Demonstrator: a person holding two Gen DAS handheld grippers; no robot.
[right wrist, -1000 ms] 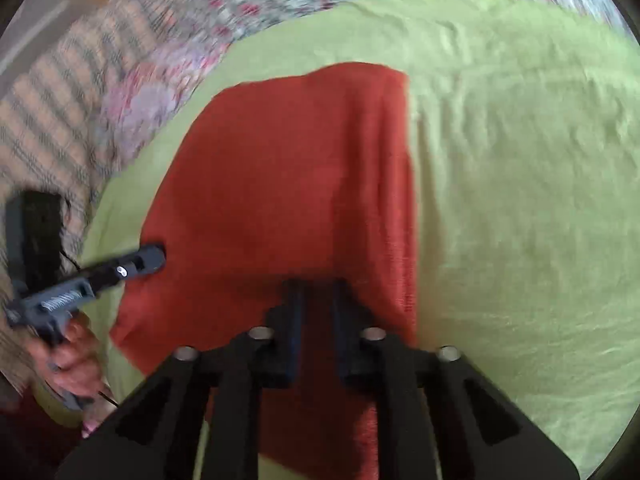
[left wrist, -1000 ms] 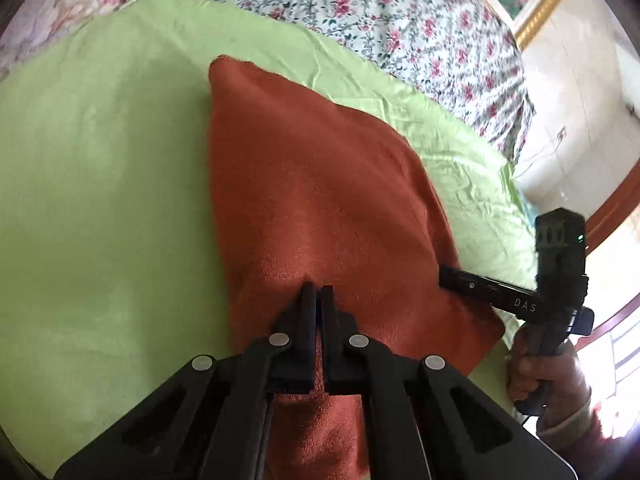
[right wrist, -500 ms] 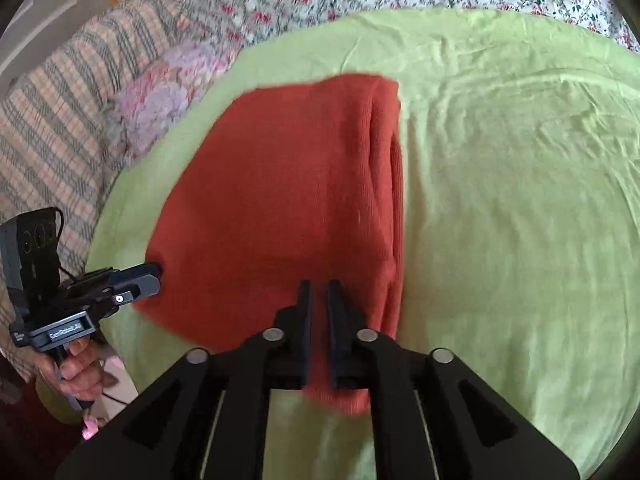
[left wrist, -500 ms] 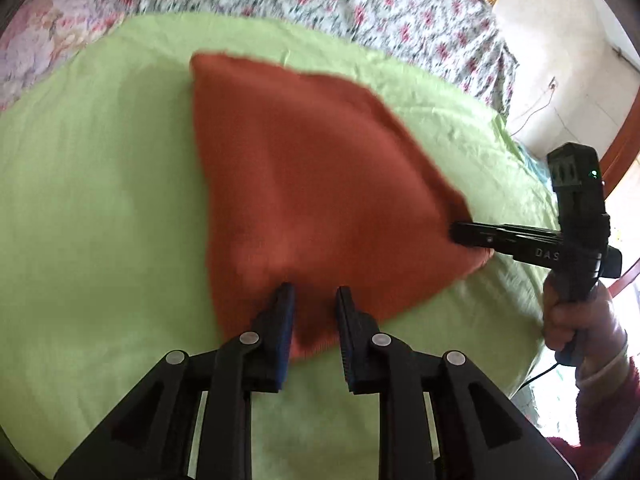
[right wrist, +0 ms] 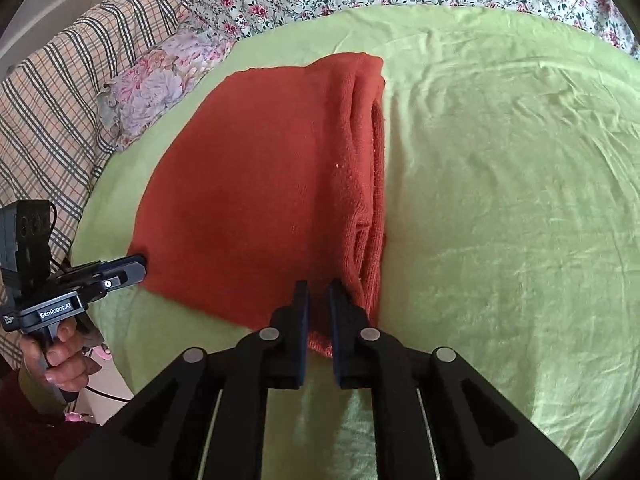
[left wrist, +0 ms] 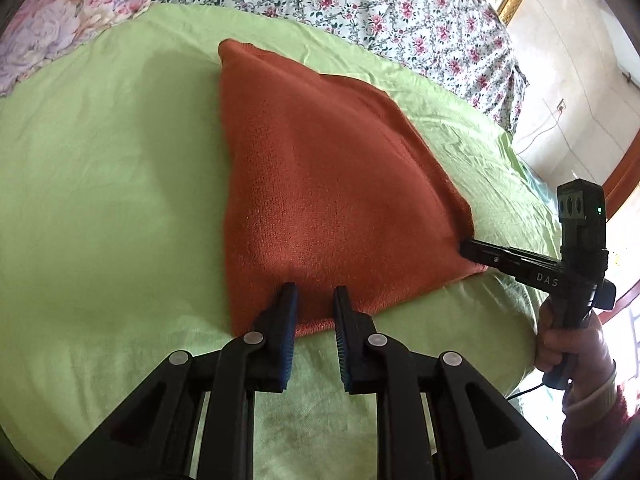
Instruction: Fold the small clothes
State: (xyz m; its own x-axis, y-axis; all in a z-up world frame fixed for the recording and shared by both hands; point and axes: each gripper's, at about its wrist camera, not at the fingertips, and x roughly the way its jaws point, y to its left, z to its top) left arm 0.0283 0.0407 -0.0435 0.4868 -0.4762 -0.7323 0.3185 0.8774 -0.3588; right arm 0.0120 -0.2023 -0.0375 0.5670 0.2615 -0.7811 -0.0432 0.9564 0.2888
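Our rust knit sweater [left wrist: 340,184] sits folded on the green sheet [left wrist: 100,200] near its front edge. Left gripper [left wrist: 314,300] is narrowly parted over the near hem, holding nothing; right gripper [right wrist: 318,298] likewise. It's soft, floppy stuff, so we'd pinch all layers at the hem corners.

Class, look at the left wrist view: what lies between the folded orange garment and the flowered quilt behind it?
Only a bare strip of green sheet separates the orange garment from the flowered quilt; the left wrist view shows it.
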